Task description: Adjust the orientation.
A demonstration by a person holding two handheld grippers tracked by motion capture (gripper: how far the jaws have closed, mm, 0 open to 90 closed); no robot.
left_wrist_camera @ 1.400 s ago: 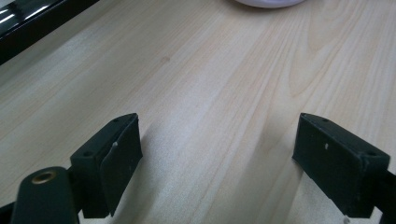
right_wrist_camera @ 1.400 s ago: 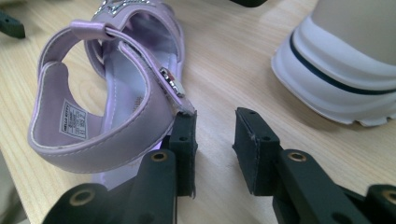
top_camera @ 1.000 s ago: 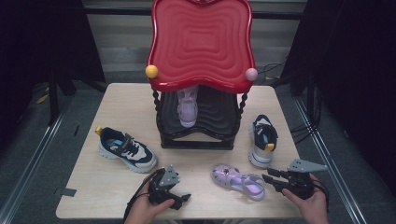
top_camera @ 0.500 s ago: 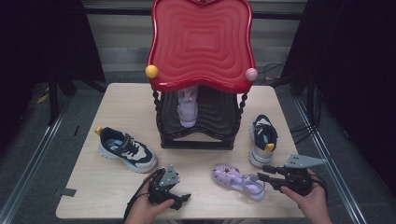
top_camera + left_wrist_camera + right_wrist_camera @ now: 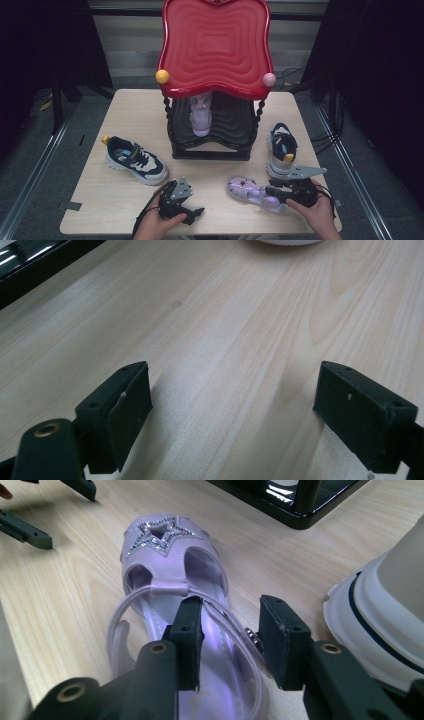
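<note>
1 right claw [image 5: 227, 642] now straddling lilac sandal [image 5: 175, 595] strap, left claw [image 5: 245, 415] unmoved

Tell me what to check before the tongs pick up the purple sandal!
1. Right tongs around the shiny purple plastic sandal with a star on its toe: ok, the jaws straddle its side strap.
2. Jaws closed on the strap: not ok, a gap shows on both sides.
3. Left tongs out of the way: ok, open over bare light wooden table.
4. Navy and white sneaker clear of the sandal: ok, close beside it but apart.
5. Room on the black shelf under the red wavy rack: ok, beside the matching purple sandal there.
6. Strap buckle fastened: cannot tell.
</note>
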